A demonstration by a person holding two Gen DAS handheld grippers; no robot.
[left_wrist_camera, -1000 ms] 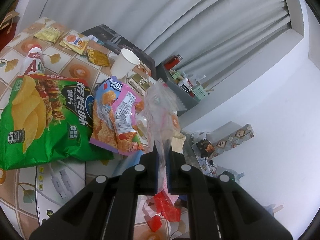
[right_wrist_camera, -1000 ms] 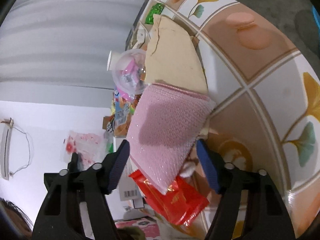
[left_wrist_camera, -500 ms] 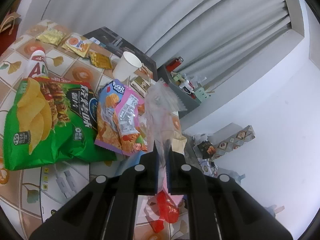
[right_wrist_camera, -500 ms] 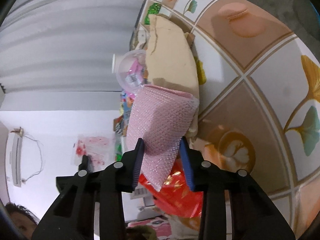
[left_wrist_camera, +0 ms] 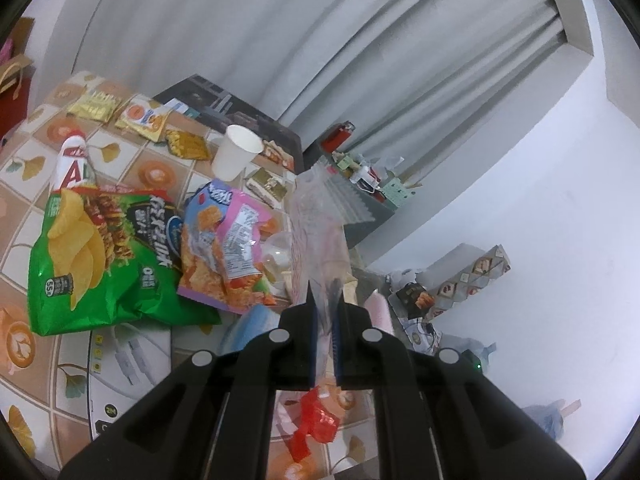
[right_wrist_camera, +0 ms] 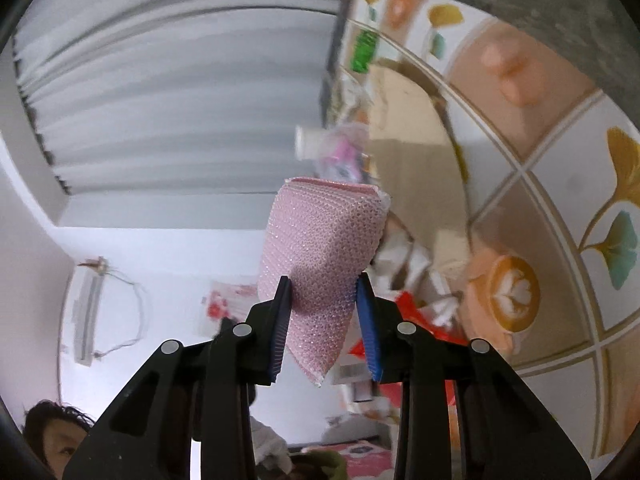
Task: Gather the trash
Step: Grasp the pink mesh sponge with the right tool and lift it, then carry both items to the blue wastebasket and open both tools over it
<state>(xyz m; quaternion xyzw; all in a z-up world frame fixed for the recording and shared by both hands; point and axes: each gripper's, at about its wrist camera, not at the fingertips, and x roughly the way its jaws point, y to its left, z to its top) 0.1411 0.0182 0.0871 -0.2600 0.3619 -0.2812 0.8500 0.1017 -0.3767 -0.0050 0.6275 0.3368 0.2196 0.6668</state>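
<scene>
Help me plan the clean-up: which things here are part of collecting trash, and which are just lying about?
Job:
clear plastic bag, clamped in left gripper
pink bubble wrap, right gripper closing on it
green chip bag
pink snack bag
paper cup

Lying about:
grey curtain
cable box

A: Left gripper [left_wrist_camera: 323,312]?
B: Pinched tight on a clear plastic bag [left_wrist_camera: 316,232], fingers aimed at twelve o'clock.
A: Right gripper [right_wrist_camera: 324,304]?
B: Jaws closing, pads pressing pink bubble wrap [right_wrist_camera: 324,248], also toward twelve.

Even, soft indoor light; strong fisheye bending with dark corners, right wrist view motion-blurred
</scene>
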